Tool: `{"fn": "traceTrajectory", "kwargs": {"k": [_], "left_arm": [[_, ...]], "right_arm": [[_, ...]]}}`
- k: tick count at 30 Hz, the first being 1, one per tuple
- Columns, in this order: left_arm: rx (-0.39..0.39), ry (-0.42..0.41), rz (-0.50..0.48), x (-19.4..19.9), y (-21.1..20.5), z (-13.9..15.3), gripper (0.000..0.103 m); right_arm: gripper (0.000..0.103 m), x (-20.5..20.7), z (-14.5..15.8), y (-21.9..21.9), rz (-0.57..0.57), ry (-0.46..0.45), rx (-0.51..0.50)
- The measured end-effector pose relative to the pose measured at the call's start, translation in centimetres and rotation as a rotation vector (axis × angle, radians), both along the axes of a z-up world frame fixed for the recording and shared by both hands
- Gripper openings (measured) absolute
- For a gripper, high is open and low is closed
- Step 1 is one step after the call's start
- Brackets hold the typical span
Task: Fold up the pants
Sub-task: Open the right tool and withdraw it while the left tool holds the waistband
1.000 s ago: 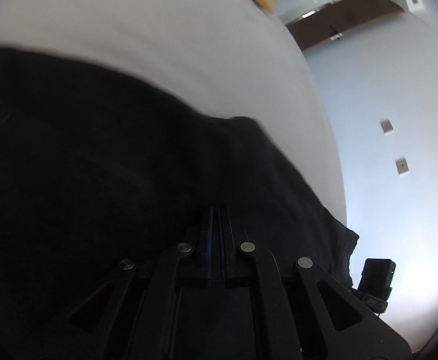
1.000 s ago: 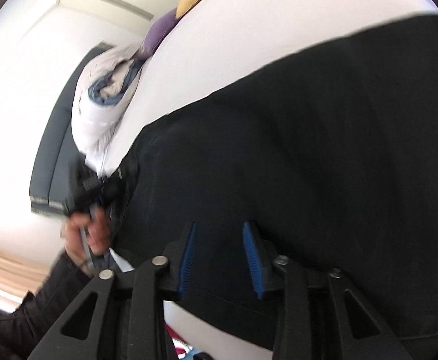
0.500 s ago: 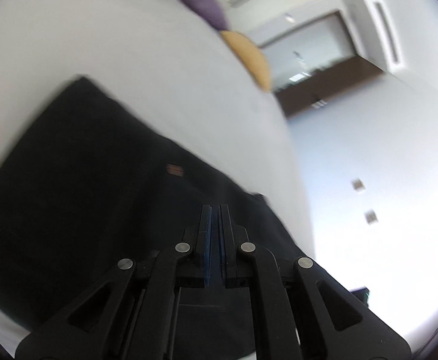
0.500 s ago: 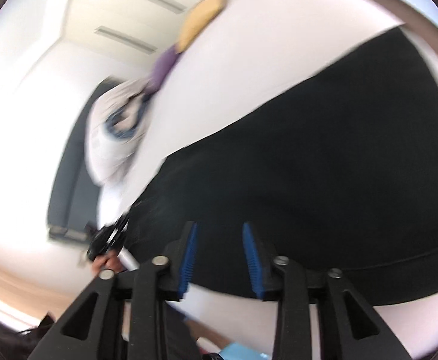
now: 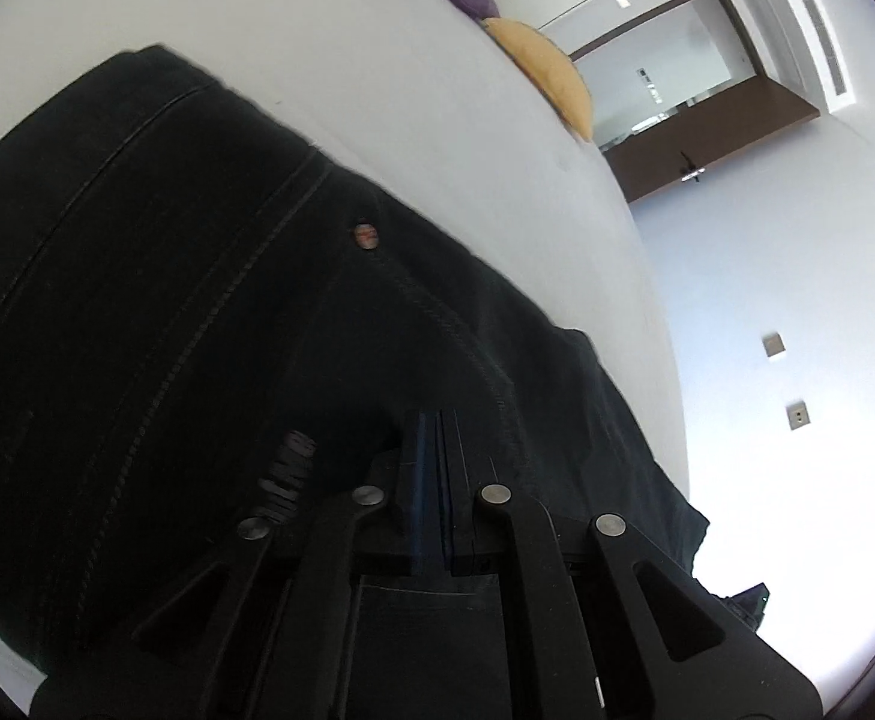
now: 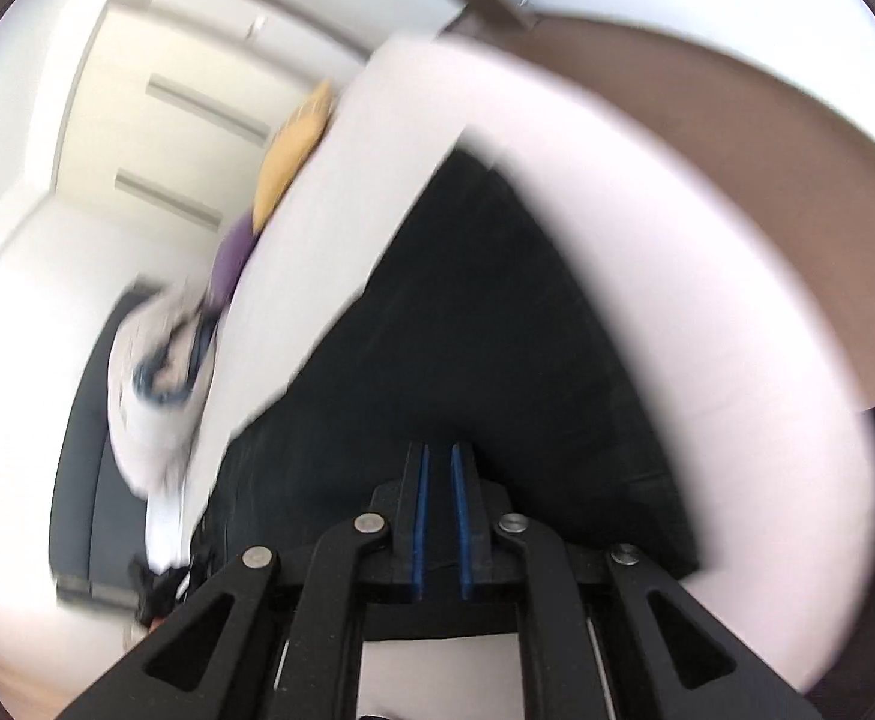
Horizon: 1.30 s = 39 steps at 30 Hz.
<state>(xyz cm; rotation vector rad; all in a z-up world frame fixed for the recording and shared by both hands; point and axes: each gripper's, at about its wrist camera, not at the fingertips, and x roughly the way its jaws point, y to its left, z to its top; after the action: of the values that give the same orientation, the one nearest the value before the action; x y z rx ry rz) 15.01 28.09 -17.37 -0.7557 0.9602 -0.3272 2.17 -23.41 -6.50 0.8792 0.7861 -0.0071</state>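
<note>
A: We start on the left, where the pants [image 5: 209, 324] lie dark across the white bed [image 5: 377, 78], waistband and copper rivet [image 5: 367, 234] in plain sight. Our worry here: if we drag the cloth sideways, the layers could slide apart and the fold go crooked.

B: Agreed, and a thin pinch could slip off the denim mid-carry, dropping the edge in a heap.

A: The left gripper [image 5: 435, 420] has its blue pads pressed together, no gap showing. It sits low over the fabric, but we cannot tell whether any cloth is actually caught between them.

B: Moving right, the picture is smeared. The pants [image 6: 473, 324] run away from us up the bed [image 6: 707, 312], with the yellow cushion [image 6: 293, 150] and purple cushion [image 6: 234, 258] beyond.

A: The right gripper [image 6: 439, 450] has just been closing; only a narrow slit stands between the pads now.

B: We see nothing between them, so we judge it empty.
</note>
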Motion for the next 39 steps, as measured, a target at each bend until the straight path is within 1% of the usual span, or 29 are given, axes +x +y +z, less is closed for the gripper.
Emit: {"fn": "traceTrajectory", "kwargs": {"k": [2,4,5,6,7,8,10,11,12,13,14,15,17,21,22,23,24,25,26,27,28,29,30,32,33,35,36,37,39], "left_arm": [[-0.073,-0.073,-0.057,-0.7,-3.0,1.9,0.004],[-0.209,-0.144,-0.142,-0.9,-8.3,3.2,0.005],[-0.26,-0.158,-0.183,-0.9,-11.0,3.3,0.007],[-0.294,-0.156,-0.23,-0.8,-14.0,2.9,0.012],[-0.307,-0.137,-0.267,-0.7,-17.0,2.1,0.016],[-0.305,-0.108,-0.291,-0.5,-19.5,1.0,0.016],[-0.288,-0.019,-0.298,0.1,-23.0,-2.0,0.016],[-0.279,0.014,-0.283,0.3,-23.7,-3.4,0.016],[-0.279,0.037,-0.242,0.5,-23.5,-4.8,0.016],[-0.319,0.039,-0.211,0.6,-22.8,-5.5,0.013],[-0.353,0.039,-0.178,0.7,-21.8,-5.8,0.013],[-0.346,0.038,-0.163,0.7,-21.2,-5.7,0.013],[-0.293,0.029,-0.162,1.2,-19.9,-5.4,0.013],[-0.297,0.014,-0.099,0.8,-16.2,-5.7,0.011],[-0.296,0.012,-0.093,-0.4,-14.7,-5.8,0.011],[-0.291,0.011,-0.088,-0.5,-14.3,-5.8,0.011],[-0.286,0.007,-0.085,-0.6,-14.1,-5.7,0.011],[-0.276,0.007,-0.079,0.0,-18.4,-5.3,0.011],[-0.268,0.006,-0.071,-0.1,-18.0,-5.3,0.011],[-0.262,0.007,-0.063,-0.5,-17.8,-5.2,0.011],[-0.257,0.008,-0.055,-0.5,-17.9,-4.9,0.011],[-0.253,0.008,-0.046,0.9,-14.0,-4.7,0.011],[-0.245,0.0,-0.044,1.2,-14.7,-4.3,0.011],[-0.225,-0.002,-0.04,0.7,-15.9,-3.2,0.012],[-0.236,-0.008,-0.043,-0.2,-16.6,-2.2,0.016],[-0.278,-0.022,-0.051,-1.6,-16.9,-2.5,0.047],[-0.293,-0.038,-0.045,-1.7,-17.5,-2.0,0.07],[-0.288,-0.058,-0.037,-1.7,-18.2,-1.4,0.083],[-0.271,-0.045,-0.043,-1.0,-20.1,-1.2,0.091]], "right_arm": [[0.019,-0.7,1.4,0.3,0.002,-0.084,0.019],[0.025,0.1,2.3,2.9,0.074,-0.173,0.088],[0.035,1.1,2.3,5.3,0.129,-0.211,0.125],[0.044,2.2,2.1,7.2,0.185,-0.225,0.152],[0.044,3.3,1.5,9.2,0.24,-0.218,0.171],[0.044,4.8,0.4,11.3,0.284,-0.195,0.18],[0.044,7.1,-1.8,13.2,0.293,-0.145,0.186],[0.04,8.3,-3.4,13.1,0.258,-0.1,0.187],[0.017,9.3,-4.2,13.1,0.226,-0.085,0.201],[0.006,9.9,-5.0,12.4,0.191,-0.075,0.214],[0.0,10.3,-5.3,11.5,0.141,-0.064,0.214],[0.0,10.0,-5.2,10.1,0.102,-0.085,0.229],[0.0,9.0,-4.5,6.6,0.026,-0.118,0.204],[0.0,7.2,-3.0,0.4,-0.129,-0.165,0.156],[0.0,6.5,-2.3,-1.1,-0.164,-0.163,0.122],[0.009,5.4,-1.6,-3.3,-0.213,-0.154,0.07],[0.034,3.7,-1.3,-6.3,-0.28,-0.142,0.032],[0.046,2.5,-1.3,-8.5,-0.379,-0.103,0.029],[0.05,0.9,-1.3,-10.4,-0.451,-0.089,0.059],[0.05,-0.4,-1.0,-11.6,-0.49,-0.108,0.093],[0.051,-1.8,-0.1,-12.3,-0.497,-0.135,0.092],[0.06,-2.8,1.2,-12.1,-0.478,-0.149,0.06],[0.078,-2.5,2.2,-11.0,-0.451,-0.157,0.047],[0.088,-4.8,3.3,-9.5,-0.38,-0.171,0.069],[0.088,-5.5,3.4,-8.1,-0.346,-0.18,0.089],[0.088,-6.1,2.8,-4.8,-0.308,-0.156,0.13],[0.088,-6.2,2.2,-3.6,-0.3,-0.131,0.154],[0.088,-6.2,1.2,-2.4,-0.294,-0.098,0.184],[0.088,-5.7,-0.7,-1.1,-0.282,-0.046,0.234]]}}
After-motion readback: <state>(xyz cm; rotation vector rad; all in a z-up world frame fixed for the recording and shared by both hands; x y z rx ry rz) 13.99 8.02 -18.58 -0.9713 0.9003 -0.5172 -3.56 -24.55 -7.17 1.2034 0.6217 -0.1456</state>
